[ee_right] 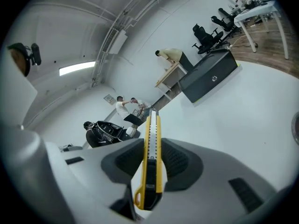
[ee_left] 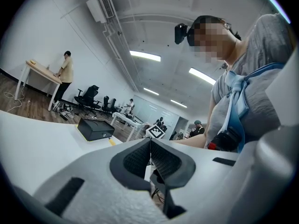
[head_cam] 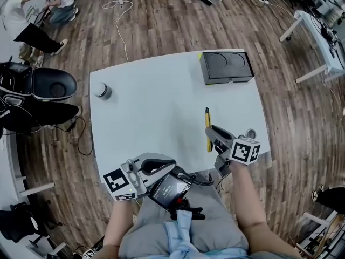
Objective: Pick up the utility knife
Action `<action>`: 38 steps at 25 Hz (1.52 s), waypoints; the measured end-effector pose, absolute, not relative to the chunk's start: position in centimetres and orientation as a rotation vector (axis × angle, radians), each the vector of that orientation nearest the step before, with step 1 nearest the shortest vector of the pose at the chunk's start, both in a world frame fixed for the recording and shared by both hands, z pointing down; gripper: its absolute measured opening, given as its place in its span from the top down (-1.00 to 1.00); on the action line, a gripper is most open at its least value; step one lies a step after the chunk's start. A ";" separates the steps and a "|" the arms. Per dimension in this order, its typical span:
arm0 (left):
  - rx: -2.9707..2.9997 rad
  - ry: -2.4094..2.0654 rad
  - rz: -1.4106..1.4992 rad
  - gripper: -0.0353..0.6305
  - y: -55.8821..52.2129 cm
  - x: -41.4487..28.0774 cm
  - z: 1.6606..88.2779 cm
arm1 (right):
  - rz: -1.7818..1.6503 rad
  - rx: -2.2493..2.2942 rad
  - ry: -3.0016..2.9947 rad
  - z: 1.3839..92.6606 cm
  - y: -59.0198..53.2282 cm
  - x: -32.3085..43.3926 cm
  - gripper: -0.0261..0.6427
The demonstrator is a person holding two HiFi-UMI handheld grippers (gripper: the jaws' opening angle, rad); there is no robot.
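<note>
The utility knife (head_cam: 207,128), yellow with a black slider, is over the near right part of the white table (head_cam: 151,112), its tip pointing away from me. My right gripper (head_cam: 214,135) is shut on its rear half. In the right gripper view the knife (ee_right: 152,148) stands clamped between the dark pads (ee_right: 180,164) and juts out beyond the right gripper (ee_right: 152,164). My left gripper (head_cam: 161,167) hovers at the table's near edge above my lap. In the left gripper view the left gripper (ee_left: 150,157) has its jaws pressed together with nothing between them.
A black box (head_cam: 226,66) with two round hollows sits at the table's far right corner. A small grey cylinder (head_cam: 101,90) stands near the left edge. A small round object (head_cam: 250,133) lies at the right edge by my right gripper. A black chair (head_cam: 48,85) stands left of the table.
</note>
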State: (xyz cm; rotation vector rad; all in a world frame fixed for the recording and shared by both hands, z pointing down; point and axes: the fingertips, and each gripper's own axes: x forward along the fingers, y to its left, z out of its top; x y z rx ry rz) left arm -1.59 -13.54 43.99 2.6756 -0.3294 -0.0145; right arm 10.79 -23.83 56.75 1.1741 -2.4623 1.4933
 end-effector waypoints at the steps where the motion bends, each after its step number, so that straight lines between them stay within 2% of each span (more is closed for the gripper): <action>1: 2.680 -0.328 -0.014 0.84 -13.4 -1.7 43.9 | 1.493 1.169 -2.477 56.2 -23.5 10.7 0.55; 16: 2.731 -0.355 -0.026 0.84 -12.0 -3.2 42.5 | 1.523 1.016 -2.652 49.7 -18.5 9.3 0.55; 38: 2.796 -0.396 -0.039 0.84 -9.0 -3.7 41.2 | 1.388 0.907 -2.843 42.2 -12.3 9.3 0.55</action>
